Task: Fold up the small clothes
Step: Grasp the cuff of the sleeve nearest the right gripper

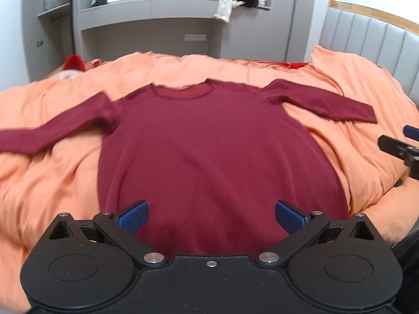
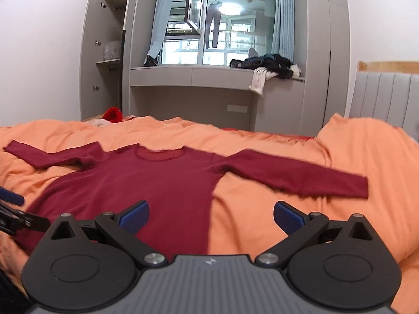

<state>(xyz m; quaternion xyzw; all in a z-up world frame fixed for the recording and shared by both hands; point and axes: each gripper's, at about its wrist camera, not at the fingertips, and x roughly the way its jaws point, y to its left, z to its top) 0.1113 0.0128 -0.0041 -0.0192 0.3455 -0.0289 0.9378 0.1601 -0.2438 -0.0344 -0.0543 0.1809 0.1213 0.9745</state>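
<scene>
My left gripper (image 1: 211,216) has matt black plastic arms, bright metal pivot pins and blue ribbed fingertip pads (image 1: 133,216). The maroon top (image 1: 209,141) is soft matt knit cloth. The orange duvet (image 1: 353,120) is matt, creased cloth.

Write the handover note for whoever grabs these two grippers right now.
Left gripper: open, empty, over the lower middle of the shirt.
Right gripper: open, empty, over the shirt's right side edge, near the hem.
The dark red long-sleeved shirt lies flat on the orange duvet, collar away from you, both sleeves spread out to the sides.
Done: shirt laid out.
Left: every fold; nothing is folded yet. Starting with the sleeves seems sensible.
</scene>
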